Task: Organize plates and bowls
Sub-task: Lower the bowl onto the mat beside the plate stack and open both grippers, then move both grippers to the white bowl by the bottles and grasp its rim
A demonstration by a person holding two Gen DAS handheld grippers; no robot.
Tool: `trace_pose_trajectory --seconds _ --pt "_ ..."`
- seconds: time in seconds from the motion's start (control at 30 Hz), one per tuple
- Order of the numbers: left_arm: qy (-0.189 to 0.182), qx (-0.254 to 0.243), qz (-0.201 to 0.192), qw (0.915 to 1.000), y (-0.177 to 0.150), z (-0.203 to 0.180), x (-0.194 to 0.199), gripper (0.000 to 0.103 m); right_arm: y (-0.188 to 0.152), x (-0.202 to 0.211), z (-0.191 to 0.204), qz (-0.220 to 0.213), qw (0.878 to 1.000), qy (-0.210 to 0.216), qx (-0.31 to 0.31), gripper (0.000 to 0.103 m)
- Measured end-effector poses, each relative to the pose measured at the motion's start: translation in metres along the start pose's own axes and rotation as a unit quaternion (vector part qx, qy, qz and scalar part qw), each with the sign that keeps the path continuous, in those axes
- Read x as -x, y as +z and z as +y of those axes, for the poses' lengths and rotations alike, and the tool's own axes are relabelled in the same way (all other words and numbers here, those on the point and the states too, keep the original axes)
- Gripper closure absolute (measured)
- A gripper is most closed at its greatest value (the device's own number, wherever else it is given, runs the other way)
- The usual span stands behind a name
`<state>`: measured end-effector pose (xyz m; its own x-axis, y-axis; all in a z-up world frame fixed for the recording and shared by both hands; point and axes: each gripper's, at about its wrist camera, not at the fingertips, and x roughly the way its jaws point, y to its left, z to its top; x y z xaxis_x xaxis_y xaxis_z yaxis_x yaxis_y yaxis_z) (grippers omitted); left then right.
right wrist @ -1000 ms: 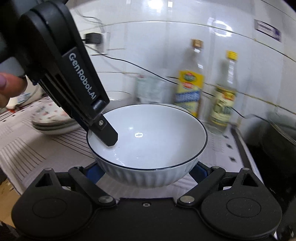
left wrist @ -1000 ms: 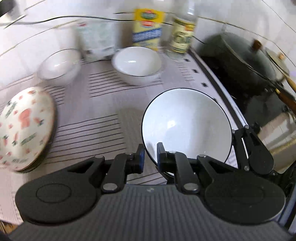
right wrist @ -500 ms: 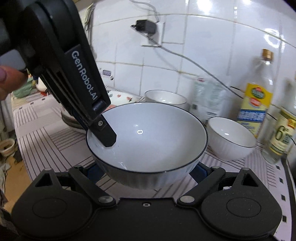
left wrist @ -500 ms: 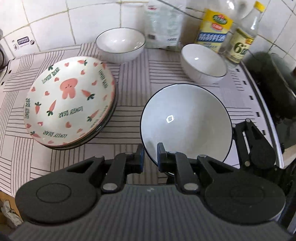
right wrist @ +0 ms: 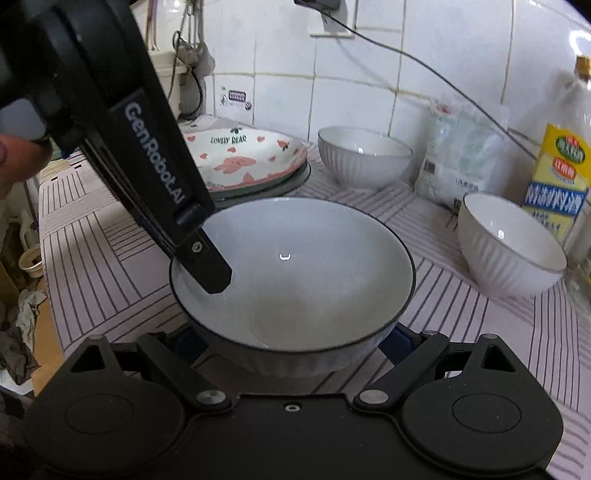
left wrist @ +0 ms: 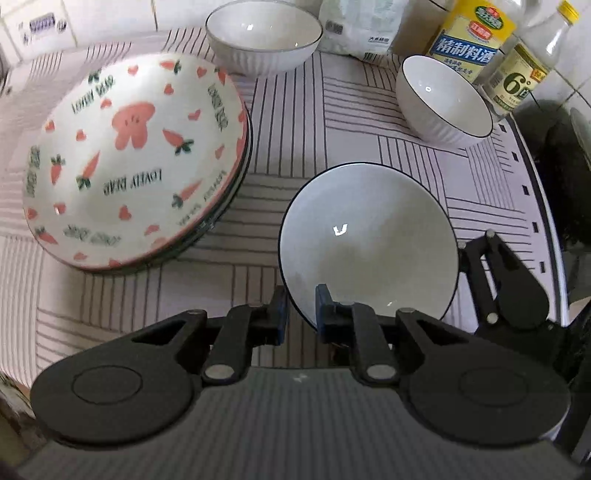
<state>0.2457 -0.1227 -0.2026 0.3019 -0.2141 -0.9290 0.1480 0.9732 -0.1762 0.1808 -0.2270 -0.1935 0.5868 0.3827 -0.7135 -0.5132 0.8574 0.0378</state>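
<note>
A white bowl with a dark rim (left wrist: 369,254) (right wrist: 295,273) is held above the striped cloth by both grippers. My left gripper (left wrist: 300,314) is shut on its near rim, one finger inside and one outside; it shows in the right wrist view (right wrist: 207,266). My right gripper (right wrist: 295,343) clasps the bowl's ribbed body between its blue pads. A stack of carrot-and-bear plates (left wrist: 136,162) (right wrist: 251,162) lies to the left. Two more white bowls stand behind, one at the back (left wrist: 264,35) (right wrist: 364,155) and one at the right (left wrist: 443,99) (right wrist: 511,243).
Two bottles (left wrist: 472,37) (left wrist: 517,85) and a white bag (left wrist: 360,27) stand along the tiled wall. A dark wok (left wrist: 561,177) sits on the stove to the right. The counter's front edge runs at the left (right wrist: 48,258).
Both grippers have carried the bowl leftwards, away from the stove. The plate stack and the back bowl have come closer into view.
</note>
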Motion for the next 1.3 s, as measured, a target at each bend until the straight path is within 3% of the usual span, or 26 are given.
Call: trace_pose_trajectory --seconds 0.13,0.33,0.47,0.6,0.77,0.93,1.0,1.17,1.3 --pt "0.011 -0.009 -0.001 0.9999 -0.003 -0.006 0.003 0.088 0.0 0.022 0.002 0.007 0.999 0.005 -0.032 0.006" --pt "0.015 -0.008 0.01 0.9998 -0.001 -0.008 0.02 0.077 0.001 0.066 -0.003 -0.002 0.997 -0.006 -0.076 0.006" --pt "0.017 -0.017 0.017 0.9996 -0.001 -0.015 0.036 0.073 0.003 0.092 -0.017 -0.003 0.991 0.006 -0.137 0.006" --pt "0.028 -0.037 -0.003 0.9989 0.0 -0.026 0.062 0.07 0.007 0.113 -0.031 -0.023 0.98 0.0 -0.199 0.006" --pt "0.055 -0.087 -0.021 0.9945 0.001 -0.046 0.09 0.066 0.014 0.133 -0.041 -0.034 0.974 -0.01 -0.224 0.011" --pt "0.041 -0.115 -0.025 0.9922 0.008 -0.063 0.11 0.062 0.023 0.15 -0.055 -0.046 0.968 -0.017 -0.246 0.012" --pt "0.037 -0.125 -0.027 0.991 0.011 -0.07 0.115 0.061 0.027 0.154 -0.061 -0.045 0.966 -0.025 -0.255 0.016" --pt "0.04 -0.151 -0.023 0.9875 0.025 -0.078 0.12 0.052 0.041 0.151 -0.083 -0.034 0.961 -0.03 -0.272 0.038" --pt "0.029 -0.159 -0.033 0.9863 0.044 -0.076 0.118 0.048 0.057 0.144 -0.1 -0.03 0.957 -0.044 -0.286 0.042"
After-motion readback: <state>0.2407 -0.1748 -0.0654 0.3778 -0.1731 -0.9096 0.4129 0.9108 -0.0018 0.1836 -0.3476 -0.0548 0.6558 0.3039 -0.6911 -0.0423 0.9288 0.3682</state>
